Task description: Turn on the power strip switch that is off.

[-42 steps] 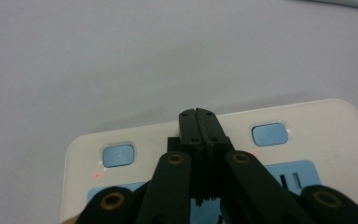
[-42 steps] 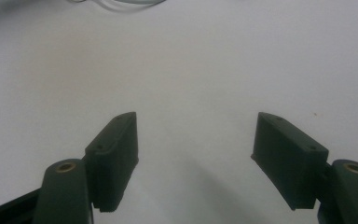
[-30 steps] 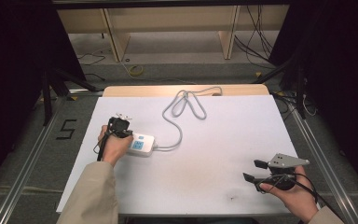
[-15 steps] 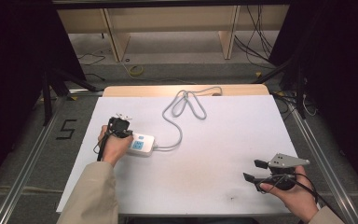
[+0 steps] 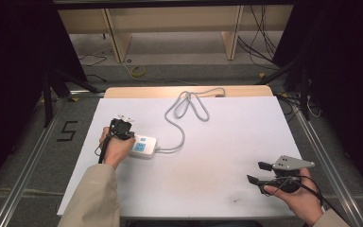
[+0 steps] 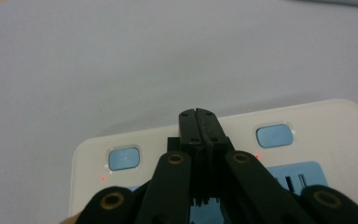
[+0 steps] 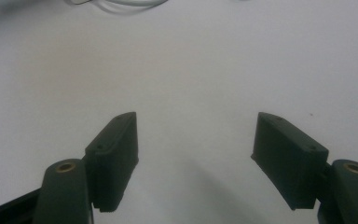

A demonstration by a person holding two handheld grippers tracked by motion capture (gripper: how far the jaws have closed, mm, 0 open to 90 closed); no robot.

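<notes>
The power strip point(image 6: 335, 135) is smooth, cream-white plastic with satin pale-blue buttons. The worktop point(image 5: 227, 156) looks like matt white board. The left gripper point(image 6: 199, 114) has matt black plastic jaws.

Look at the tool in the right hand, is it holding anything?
No, the right tool has its jaws spread wide apart, with nothing between them but the bare white table.

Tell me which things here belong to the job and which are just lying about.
In the job:
- white power strip, with blue buttons
- its grey cable
- left tool, shut, over the strip

Lying about:
- right tool, open over bare table
- wooden shelving
- floor cables
</notes>
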